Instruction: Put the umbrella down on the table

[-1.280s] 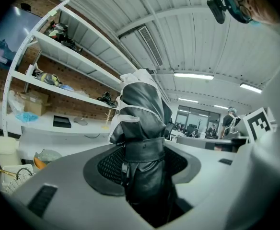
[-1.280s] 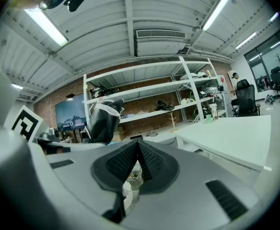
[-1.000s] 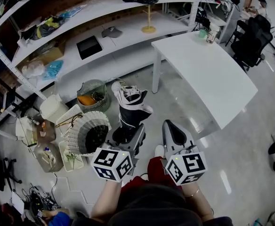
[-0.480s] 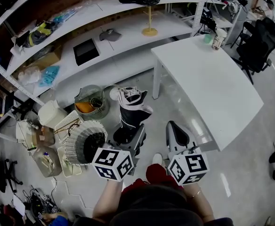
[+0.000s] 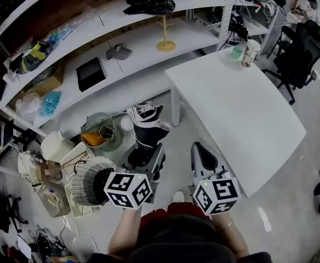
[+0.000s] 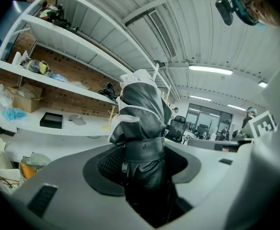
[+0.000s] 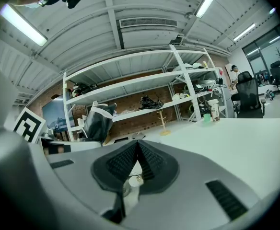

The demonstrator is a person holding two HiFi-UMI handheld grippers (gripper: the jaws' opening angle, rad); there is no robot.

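Observation:
A folded black umbrella point(image 5: 148, 126) with white trim stands upright in my left gripper point(image 5: 145, 158), which is shut on its lower part. In the left gripper view the umbrella point(image 6: 141, 123) fills the gap between the jaws of the left gripper point(image 6: 142, 164). My right gripper point(image 5: 203, 153) hovers beside it, shut and holding nothing; its pads meet at the tip in the right gripper view point(image 7: 137, 145). The white table point(image 5: 247, 108) lies ahead and to the right, its near corner just past the right gripper. The umbrella point(image 7: 99, 121) shows at the left of the right gripper view, the table point(image 7: 236, 138) at the right.
A cup and a bottle point(image 5: 250, 51) stand at the table's far corner. A black office chair point(image 5: 300, 48) is behind it. White shelves point(image 5: 121, 53) run along the wall. A fan point(image 5: 91, 179), baskets and bins crowd the floor at the left.
Both grippers and the umbrella have come closer to the table. The floor clutter has slid back and to the left. Neither gripper's jaws have changed.

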